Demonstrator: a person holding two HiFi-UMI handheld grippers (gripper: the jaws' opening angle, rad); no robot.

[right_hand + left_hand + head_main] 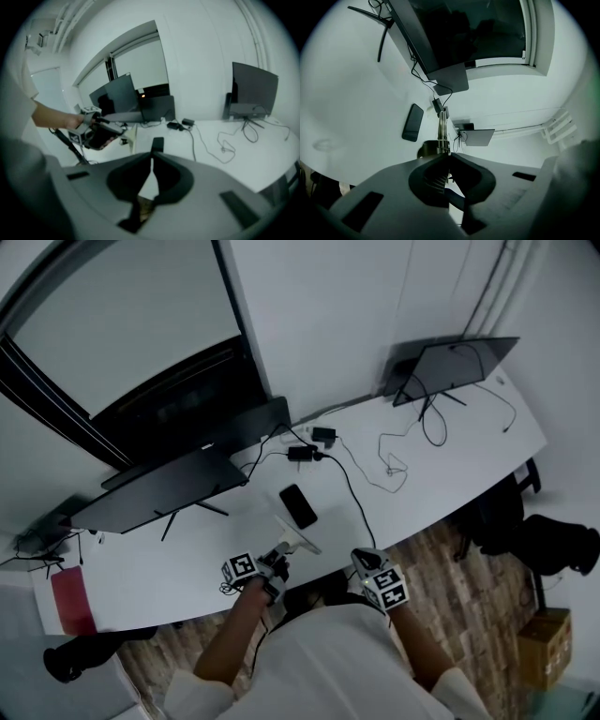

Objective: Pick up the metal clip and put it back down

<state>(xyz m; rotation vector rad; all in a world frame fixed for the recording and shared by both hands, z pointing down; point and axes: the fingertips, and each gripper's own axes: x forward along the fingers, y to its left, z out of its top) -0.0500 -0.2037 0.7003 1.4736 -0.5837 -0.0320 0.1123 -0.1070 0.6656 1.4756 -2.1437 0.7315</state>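
1. Left gripper: jaws clamped tight on the metal clip, at the counter's near edge, close to the phone.
2. Right gripper: jaws together, nothing between them.

Desk layout
Phone lies mid-desk; chargers behind it, clip just before it, near the front edge. Left monitor stands at the back left, right monitor far right. Box on the floor, right.

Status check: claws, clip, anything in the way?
Left claw shut on metal clip. Right claw shut, empty. Phone lies close beside clip.
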